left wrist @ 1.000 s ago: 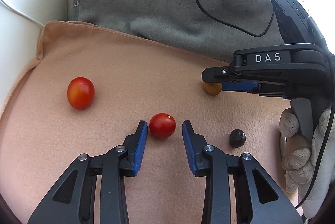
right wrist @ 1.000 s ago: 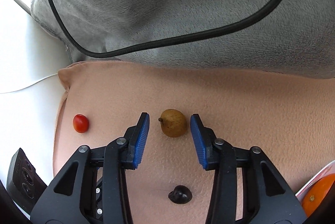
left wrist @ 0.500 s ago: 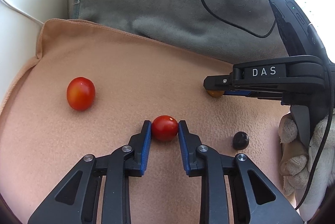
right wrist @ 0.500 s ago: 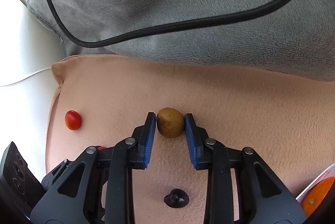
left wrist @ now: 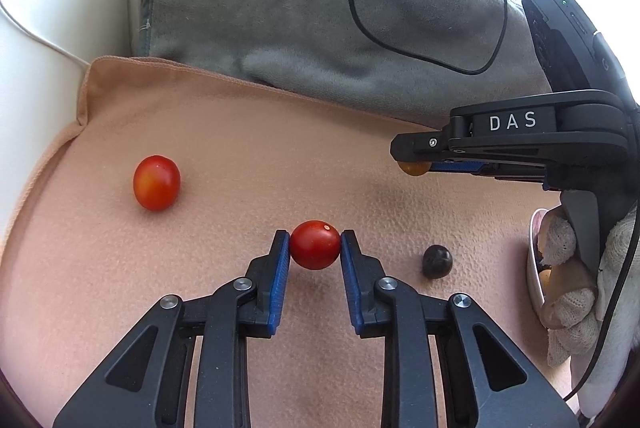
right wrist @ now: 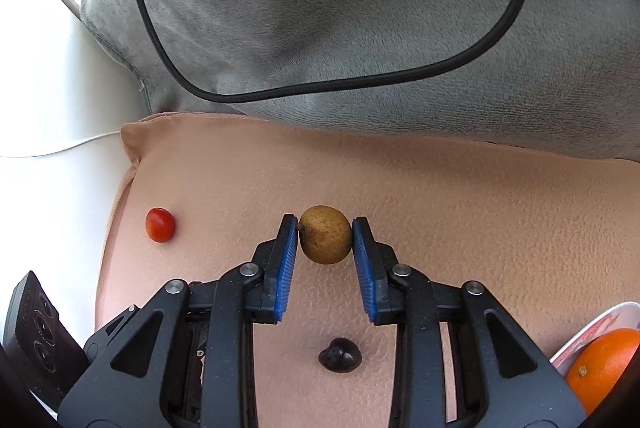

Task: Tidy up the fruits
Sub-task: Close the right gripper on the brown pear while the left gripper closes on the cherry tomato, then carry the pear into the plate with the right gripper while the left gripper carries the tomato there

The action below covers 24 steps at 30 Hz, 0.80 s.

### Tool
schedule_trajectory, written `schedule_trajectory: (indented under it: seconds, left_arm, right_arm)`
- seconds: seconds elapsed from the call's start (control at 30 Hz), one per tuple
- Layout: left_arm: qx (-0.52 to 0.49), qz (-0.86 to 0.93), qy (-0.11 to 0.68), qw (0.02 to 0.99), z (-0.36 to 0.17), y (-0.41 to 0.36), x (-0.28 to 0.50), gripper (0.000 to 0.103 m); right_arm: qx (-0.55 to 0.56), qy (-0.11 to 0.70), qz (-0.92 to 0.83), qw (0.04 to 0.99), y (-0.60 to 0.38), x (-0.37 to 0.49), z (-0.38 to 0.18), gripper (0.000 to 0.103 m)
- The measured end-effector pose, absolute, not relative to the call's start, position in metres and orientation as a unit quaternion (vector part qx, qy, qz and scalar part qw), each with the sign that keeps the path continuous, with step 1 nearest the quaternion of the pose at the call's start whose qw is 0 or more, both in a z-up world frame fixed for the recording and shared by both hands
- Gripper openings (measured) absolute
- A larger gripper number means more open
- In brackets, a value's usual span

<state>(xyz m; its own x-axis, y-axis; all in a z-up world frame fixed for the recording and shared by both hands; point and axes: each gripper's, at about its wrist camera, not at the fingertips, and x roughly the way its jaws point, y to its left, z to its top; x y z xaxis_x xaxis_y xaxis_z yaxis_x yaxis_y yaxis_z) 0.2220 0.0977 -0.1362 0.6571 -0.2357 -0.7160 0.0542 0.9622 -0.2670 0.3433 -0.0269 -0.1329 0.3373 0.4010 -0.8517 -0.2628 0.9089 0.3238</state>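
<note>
both claws have just closed: left claw now pinching the red tomato, right claw pinching the brown fruit, each low over the peach cloth, squeezed at the sides so they lift clean.

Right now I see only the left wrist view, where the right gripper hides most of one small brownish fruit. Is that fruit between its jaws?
Observer: Yes. In the right wrist view the right gripper has both blue pads pressed on the brown fruit, one on each side.
Operator: Do you see any other fruit on that side?
Observer: An orange lies in a white tray at the lower right edge of that view.
</note>
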Motion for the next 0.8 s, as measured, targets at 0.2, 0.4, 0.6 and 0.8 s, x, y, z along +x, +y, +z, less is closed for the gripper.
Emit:
schedule_trajectory:
  seconds: [0.2, 0.4, 0.6, 0.8]
  left_arm:
    - [-0.104, -0.084, 0.39, 0.911, -0.121, 0.091, 0.206, 0.024]
    - [-0.102, -0.096, 0.376, 0.916, -0.103, 0.079, 0.19, 0.024]
    - [-0.102, -0.116, 0.363, 0.919, -0.086, 0.064, 0.174, 0.024]
    - [-0.1, -0.135, 0.355, 0.919, -0.075, 0.041, 0.166, 0.024]
  right_arm:
    - [0.061, 0.523, 0.215, 0.823, -0.039, 0.327, -0.114, 0.029]
    - [0.06, 0.504, 0.226, 0.831, -0.057, 0.306, -0.09, 0.029]
    - [0.049, 0.481, 0.236, 0.843, -0.077, 0.277, -0.064, 0.029]
    - [0.063, 0.459, 0.243, 0.852, -0.106, 0.251, -0.04, 0.029]
